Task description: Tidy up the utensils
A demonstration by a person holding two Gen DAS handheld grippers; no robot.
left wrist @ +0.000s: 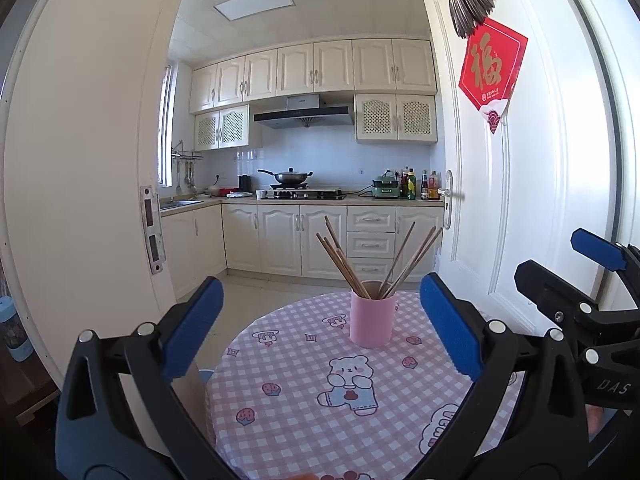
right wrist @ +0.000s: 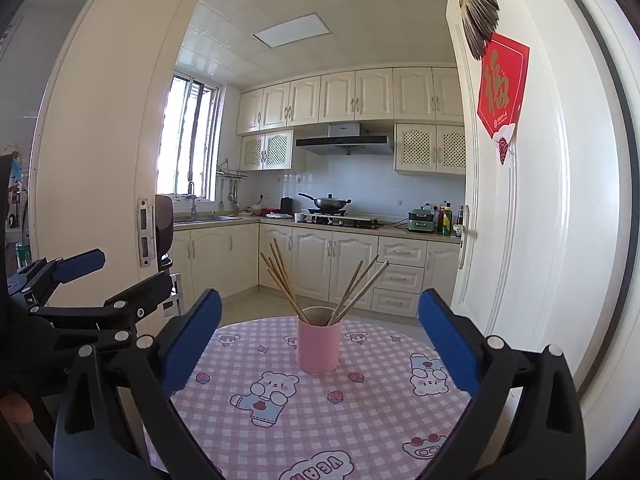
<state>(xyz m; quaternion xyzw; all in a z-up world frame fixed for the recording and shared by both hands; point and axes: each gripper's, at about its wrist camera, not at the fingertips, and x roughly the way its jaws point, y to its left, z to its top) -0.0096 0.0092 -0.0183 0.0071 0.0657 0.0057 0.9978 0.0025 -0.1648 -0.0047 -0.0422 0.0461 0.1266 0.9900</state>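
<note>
Fingers point(left wrist: 200, 328) of the left gripper point(left wrist: 320, 328) are spread wide and grasp nothing; the right gripper point(right wrist: 320, 336) is likewise released and empty. The pink cup point(left wrist: 373, 317) stands upright on the checked surface point(left wrist: 288, 412), at twelve o'clock from both grippers and apart from them. Chopsticks point(left wrist: 344, 264) stand inside it, fanning toward eleven and one o'clock.

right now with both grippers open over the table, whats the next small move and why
Probably ease both grippers back and stop. The chopsticks all stand in the pink cup, nothing else lies on the checked tablecloth, and the left gripper and right gripper are both open and empty.
</note>
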